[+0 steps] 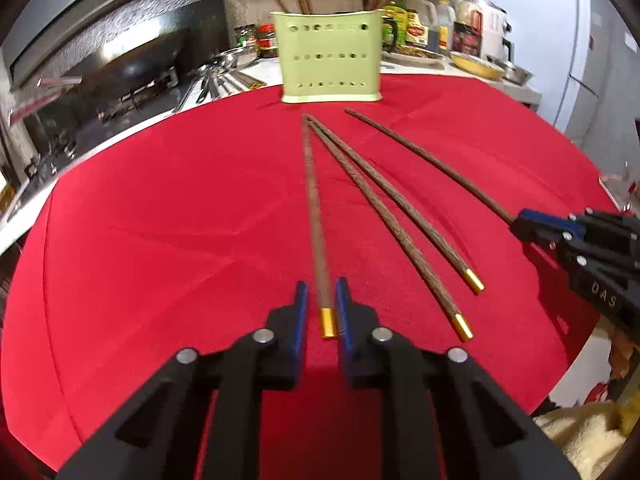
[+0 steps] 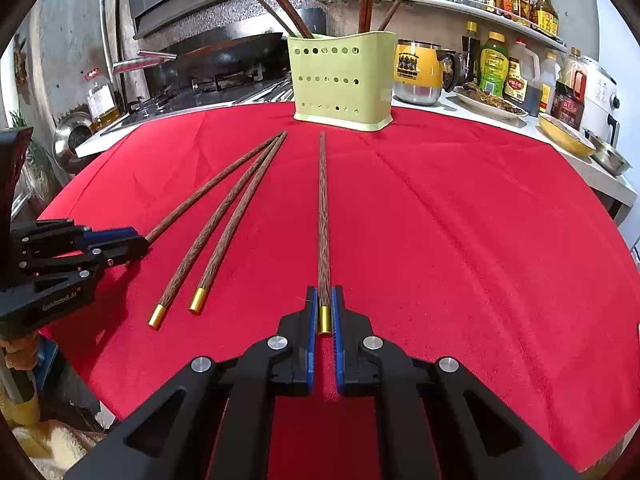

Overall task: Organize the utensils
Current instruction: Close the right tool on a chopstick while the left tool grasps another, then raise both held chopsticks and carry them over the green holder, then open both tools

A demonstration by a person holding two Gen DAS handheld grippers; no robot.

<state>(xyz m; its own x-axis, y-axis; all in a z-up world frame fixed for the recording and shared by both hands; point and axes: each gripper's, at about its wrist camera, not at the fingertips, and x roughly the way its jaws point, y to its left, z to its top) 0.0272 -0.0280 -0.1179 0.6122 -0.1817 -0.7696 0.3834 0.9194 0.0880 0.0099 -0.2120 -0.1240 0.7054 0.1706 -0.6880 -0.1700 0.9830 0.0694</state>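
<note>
I am closing my left gripper around the gold-capped end of the leftmost chopstick; whether the pads are gripping yet I cannot tell. My right gripper is pinching the rightmost chopstick just above its cap. These sticks look light, stiff and slick, so the thick end suits. Two chopsticks are lying between, and the green holder is standing beyond.
</note>
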